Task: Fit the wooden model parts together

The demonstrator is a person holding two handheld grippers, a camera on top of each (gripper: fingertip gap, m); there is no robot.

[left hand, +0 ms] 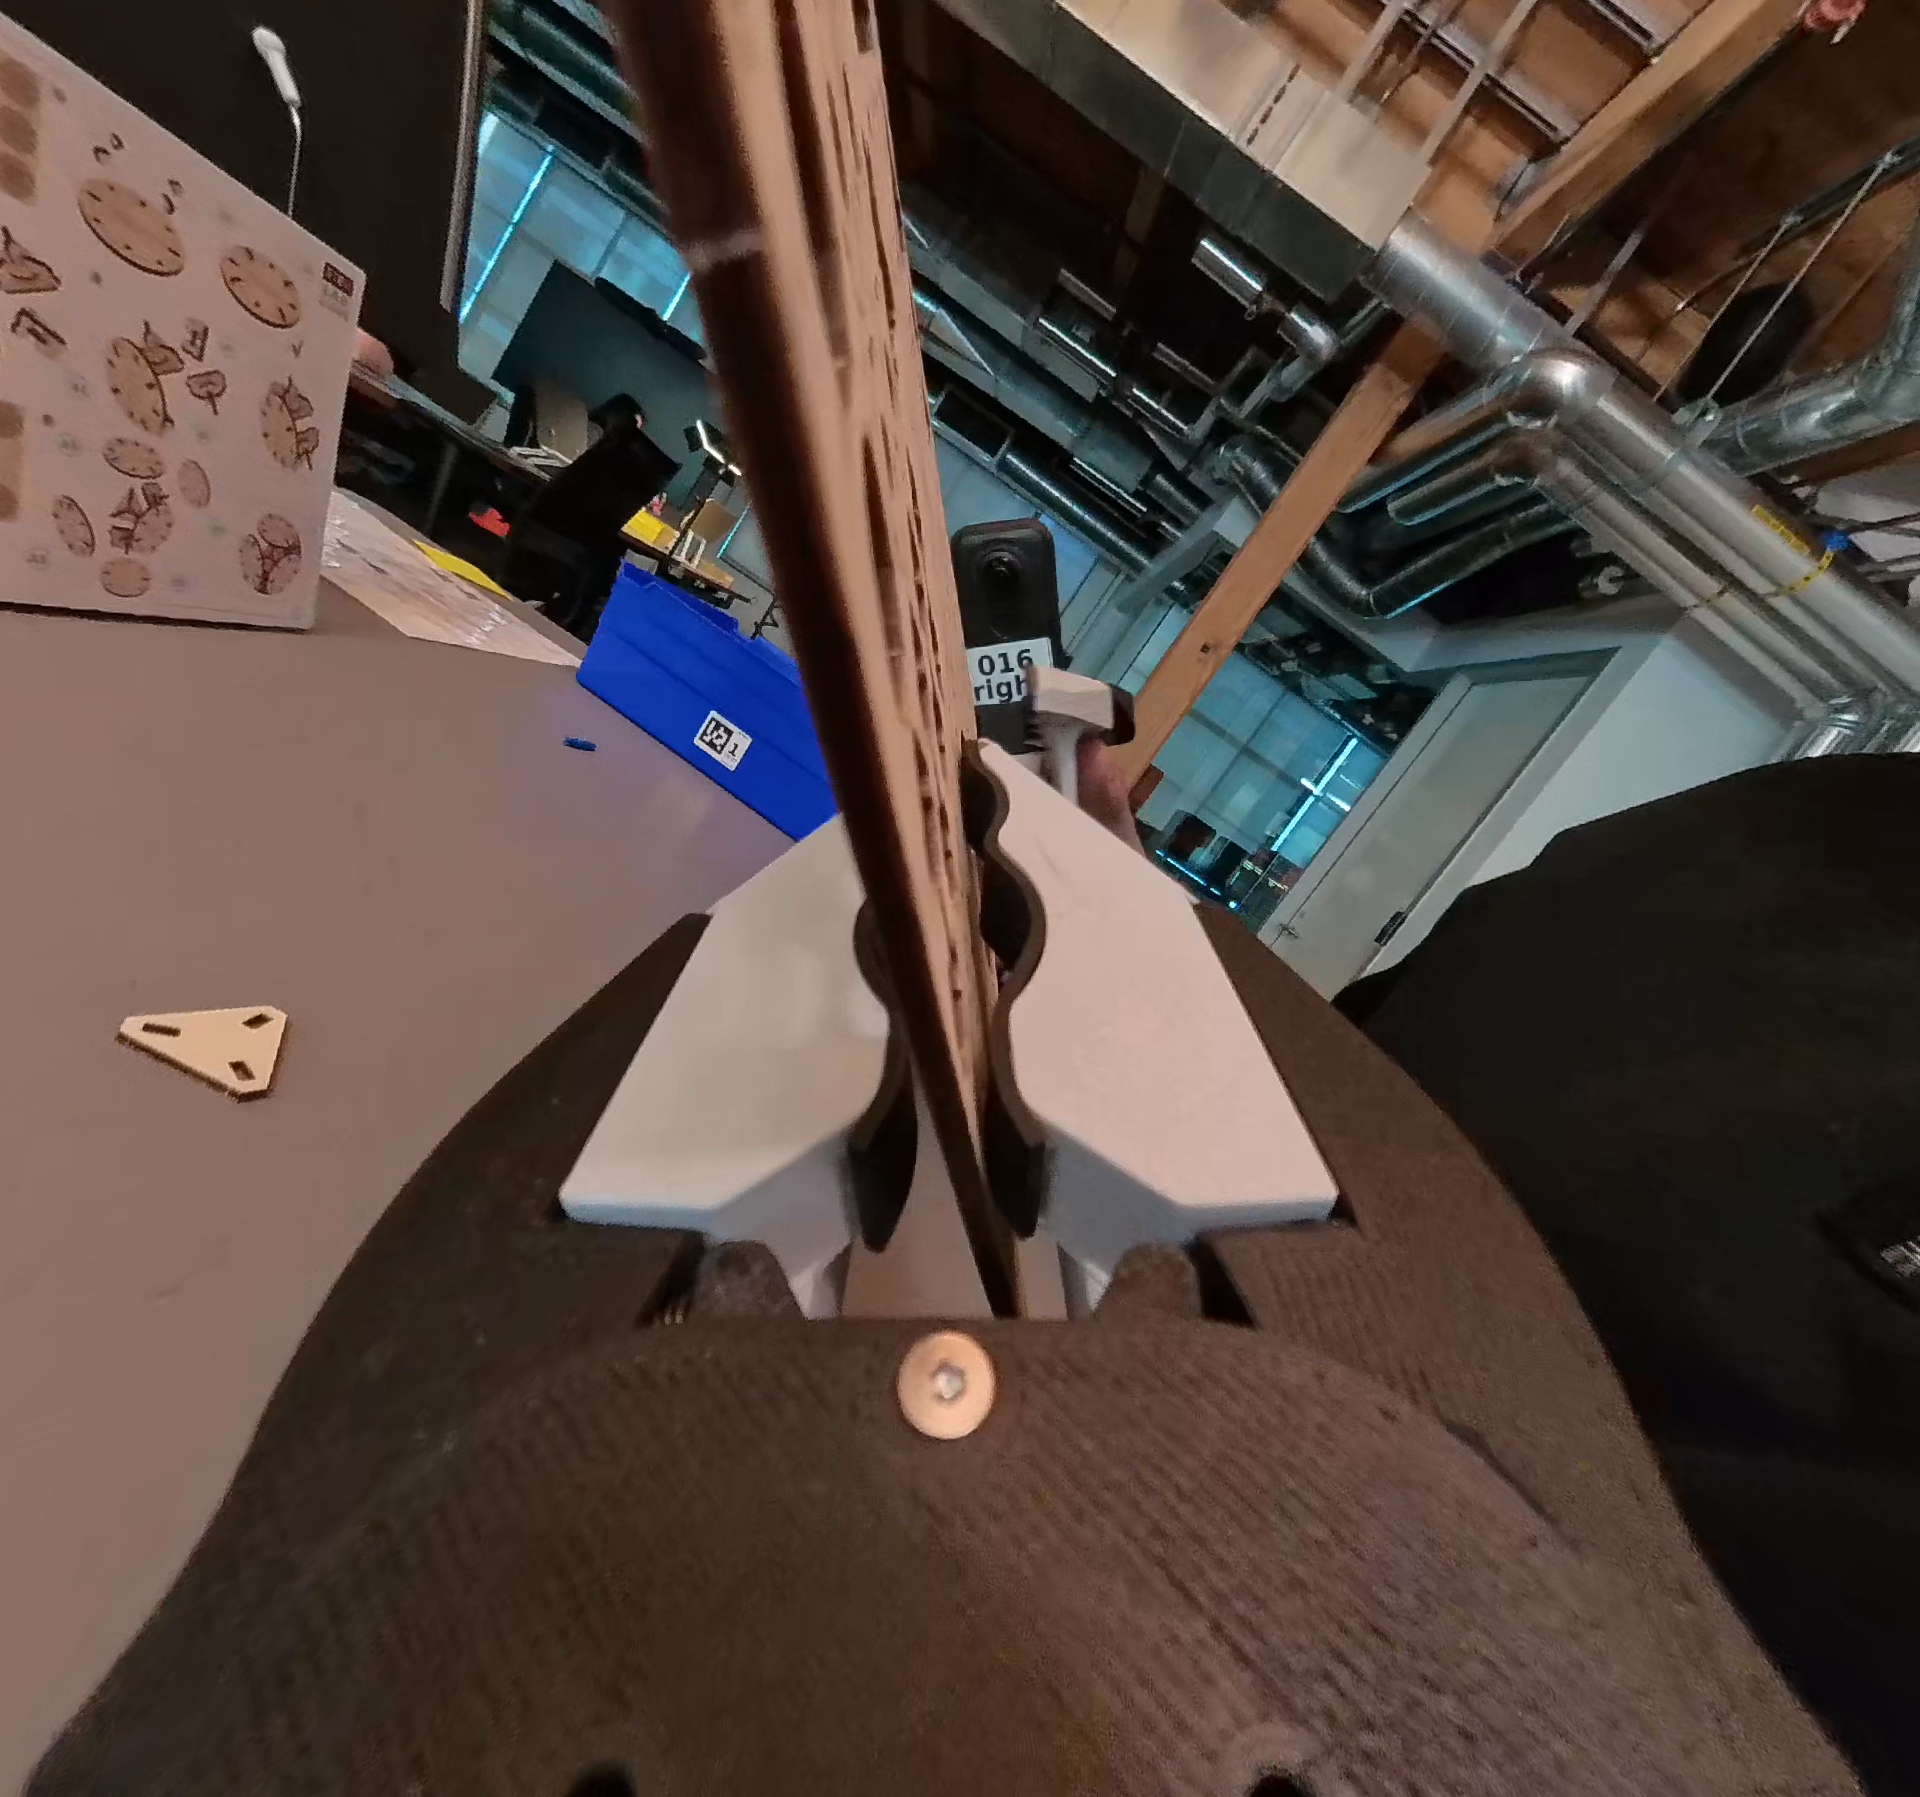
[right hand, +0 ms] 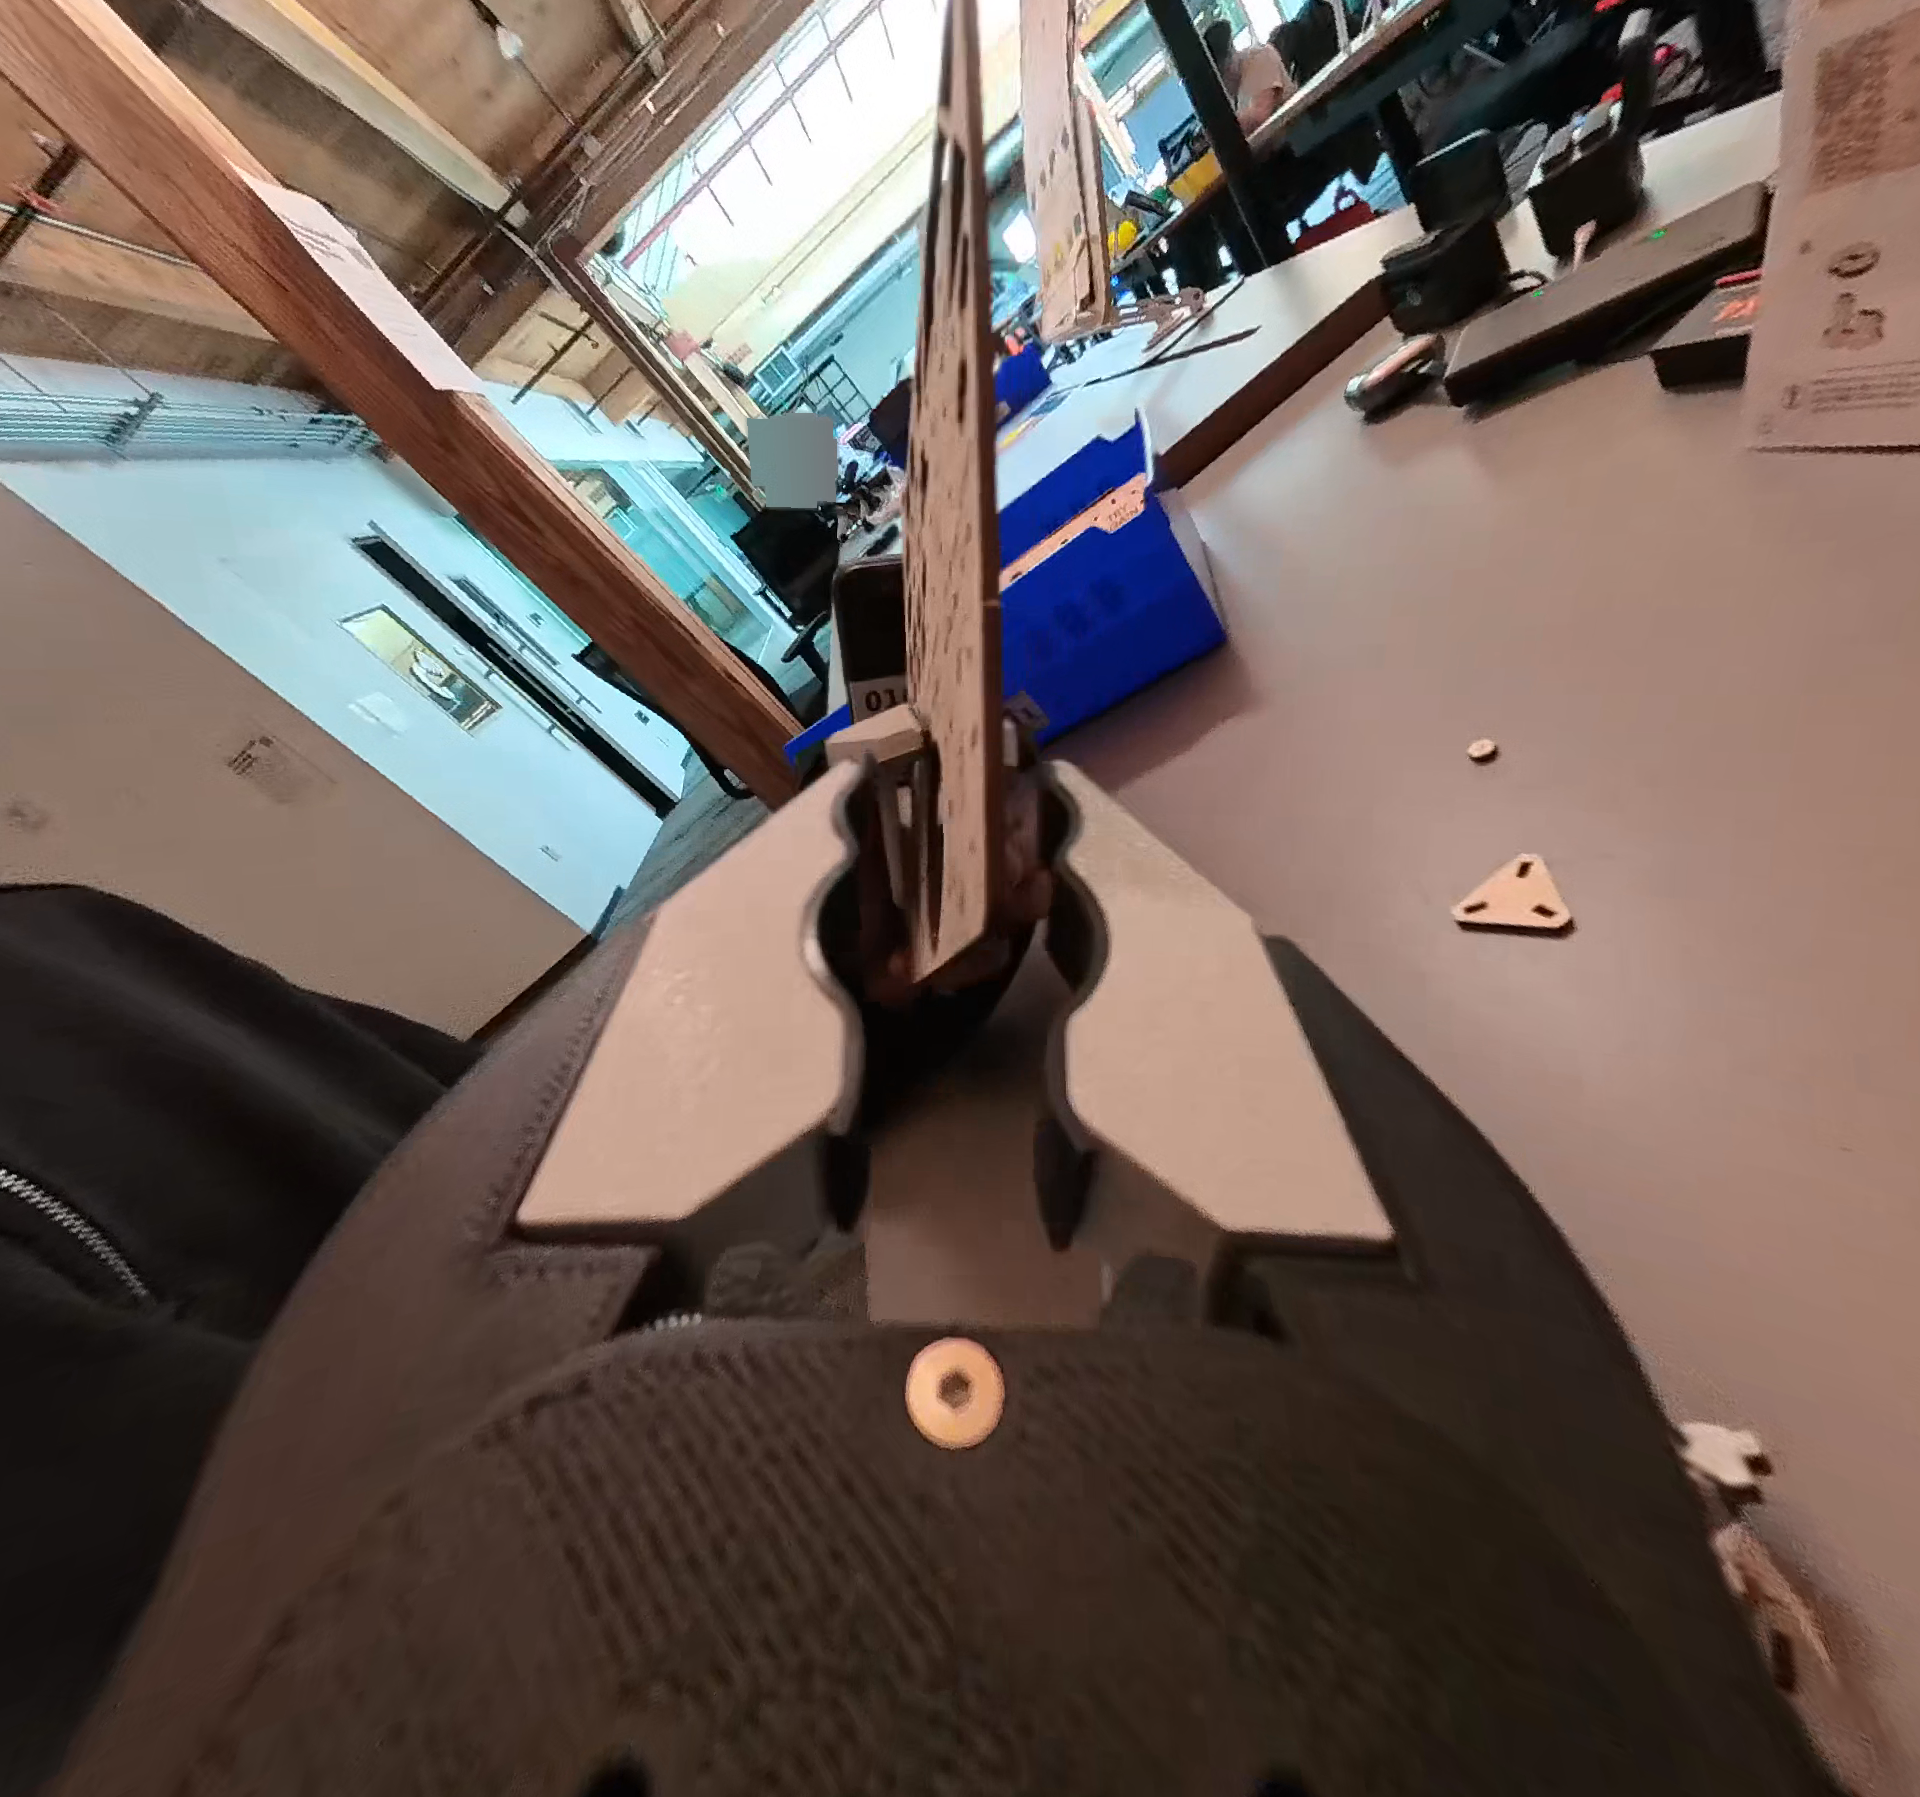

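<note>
The left tongs [left hand: 940, 926] are clamped shut on a thin wooden sheet [left hand: 821, 397] held on edge. The right tongs [right hand: 951, 874] stand partly open round the sheet's far end, pads apart from it. Beyond the sheet sits a blue bin [left hand: 686, 677] on the worktop [left hand: 312, 812] — nearer lies a triangular wooden piece [left hand: 208, 1046].
</note>
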